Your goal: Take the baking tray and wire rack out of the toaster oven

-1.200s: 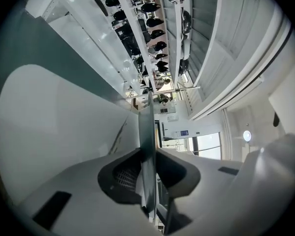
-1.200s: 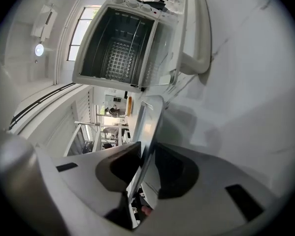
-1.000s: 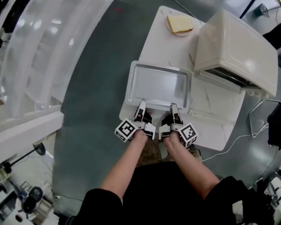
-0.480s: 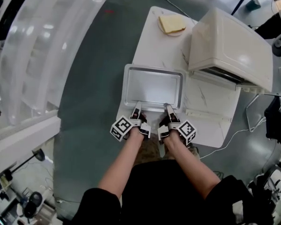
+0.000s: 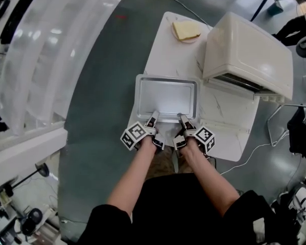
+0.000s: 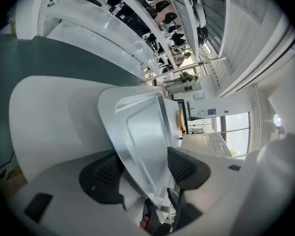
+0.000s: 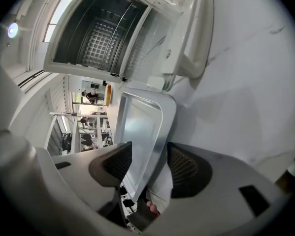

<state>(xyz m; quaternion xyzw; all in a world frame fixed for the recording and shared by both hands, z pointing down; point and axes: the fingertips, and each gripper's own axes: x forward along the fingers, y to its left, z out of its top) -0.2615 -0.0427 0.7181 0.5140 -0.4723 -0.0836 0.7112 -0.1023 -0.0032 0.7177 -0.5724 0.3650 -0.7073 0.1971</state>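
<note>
The baking tray (image 5: pixel 167 96) lies flat at the near left corner of the table (image 5: pixel 165 45). Its left rim is at the table's left edge, and its right rim is just beside the lowered door (image 5: pixel 229 103) of the toaster oven (image 5: pixel 247 50). Bare table extends from the tray's far rim to the bread slice (image 5: pixel 186 29) at the far edge.

The left gripper (image 5: pixel 154 115) and right gripper (image 5: pixel 182 117) straddle the tray's near rim side by side. Both sets of jaws are opening. In the left gripper view the rim (image 6: pixel 142 132) passes between the spread pads of the left gripper (image 6: pixel 146 168). The right gripper view shows the same for the right gripper (image 7: pixel 149 166), and the pads are not pressing on the rim.

The oven cavity (image 7: pixel 103 28) stands open, with a wire grid visible inside. The table is white and marbled; grey floor (image 5: pixel 101 86) surrounds it
</note>
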